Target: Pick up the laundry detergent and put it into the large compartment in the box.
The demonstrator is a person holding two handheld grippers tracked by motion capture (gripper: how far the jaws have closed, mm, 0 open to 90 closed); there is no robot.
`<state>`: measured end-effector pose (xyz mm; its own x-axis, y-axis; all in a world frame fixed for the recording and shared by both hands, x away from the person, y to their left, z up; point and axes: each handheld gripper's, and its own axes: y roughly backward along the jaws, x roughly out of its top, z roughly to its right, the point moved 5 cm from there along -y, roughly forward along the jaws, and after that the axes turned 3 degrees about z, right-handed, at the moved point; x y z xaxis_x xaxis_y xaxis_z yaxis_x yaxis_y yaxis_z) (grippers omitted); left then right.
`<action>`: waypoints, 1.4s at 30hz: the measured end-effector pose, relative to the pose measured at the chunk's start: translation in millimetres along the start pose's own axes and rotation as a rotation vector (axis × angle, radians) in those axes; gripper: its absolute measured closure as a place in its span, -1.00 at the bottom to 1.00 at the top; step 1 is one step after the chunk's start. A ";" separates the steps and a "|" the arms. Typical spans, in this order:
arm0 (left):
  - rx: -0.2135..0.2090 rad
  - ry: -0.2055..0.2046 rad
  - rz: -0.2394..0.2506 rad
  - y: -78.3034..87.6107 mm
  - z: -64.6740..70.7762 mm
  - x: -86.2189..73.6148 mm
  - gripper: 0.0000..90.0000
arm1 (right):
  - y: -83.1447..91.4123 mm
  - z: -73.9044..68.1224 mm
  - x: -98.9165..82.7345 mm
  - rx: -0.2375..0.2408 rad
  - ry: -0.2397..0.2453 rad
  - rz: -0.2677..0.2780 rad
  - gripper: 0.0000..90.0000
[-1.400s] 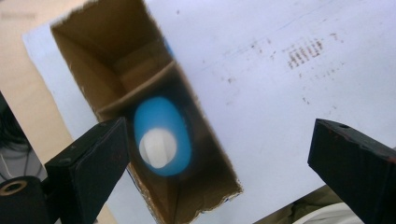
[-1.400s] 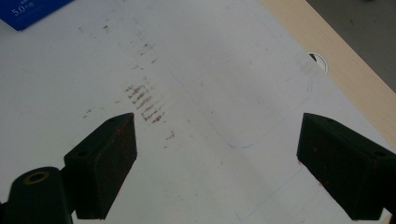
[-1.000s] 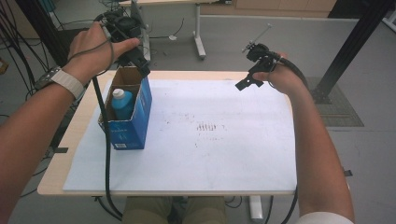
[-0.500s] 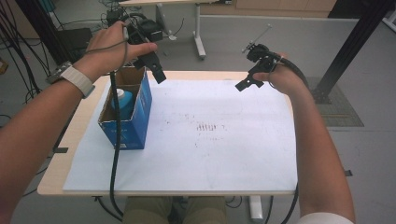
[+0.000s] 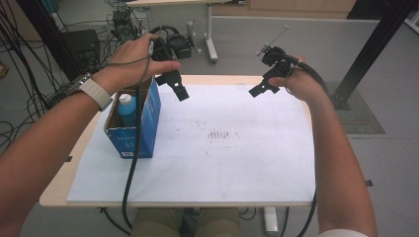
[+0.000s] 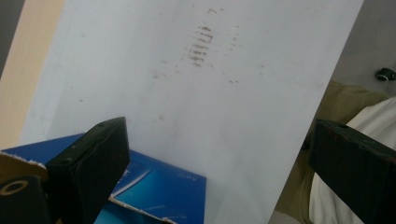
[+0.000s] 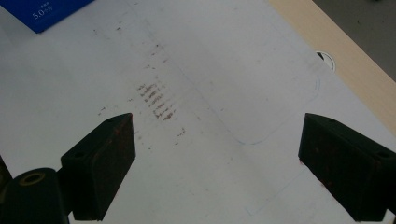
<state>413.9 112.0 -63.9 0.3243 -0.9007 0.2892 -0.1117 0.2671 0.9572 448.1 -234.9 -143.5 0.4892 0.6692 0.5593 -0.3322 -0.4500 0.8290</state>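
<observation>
An open blue cardboard box stands at the left of the white sheet. Inside it stands a blue bottle with a white cap. My left gripper hangs in the air just right of the box's far end, open and empty. In the left gripper view the left gripper looks down past the blue box onto the white sheet. My right gripper hovers over the sheet's far right part. The right gripper is open, with nothing between its jaws.
Brown smudges mark the middle of the sheet, and the smudges lie below the right gripper. The wooden table edge has a round hole. Cables and table legs stand on the floor behind.
My left gripper has moved from above the box to the right, and now hangs beside it over the sheet. The right gripper has stayed in place.
</observation>
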 end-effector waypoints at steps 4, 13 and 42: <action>-0.021 -0.057 -0.003 -9.1 5.6 3.8 -0.86 | -0.6 0.3 -0.6 -0.001 -0.005 -0.003 -0.76; -0.058 -0.130 -0.014 -26.0 12.2 10.8 -0.87 | -1.1 0.7 -1.0 -0.002 -0.007 -0.007 -0.77; -0.095 -0.236 -0.053 -78.2 10.5 38.5 -0.87 | -2.3 6.2 -6.2 -0.006 -0.032 -0.006 -0.77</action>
<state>425.3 52.9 -127.8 0.0974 -0.9664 0.2377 -0.0076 0.2381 0.9712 450.9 -241.7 -148.9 0.5168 0.6523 0.5545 -0.3343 -0.4426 0.8321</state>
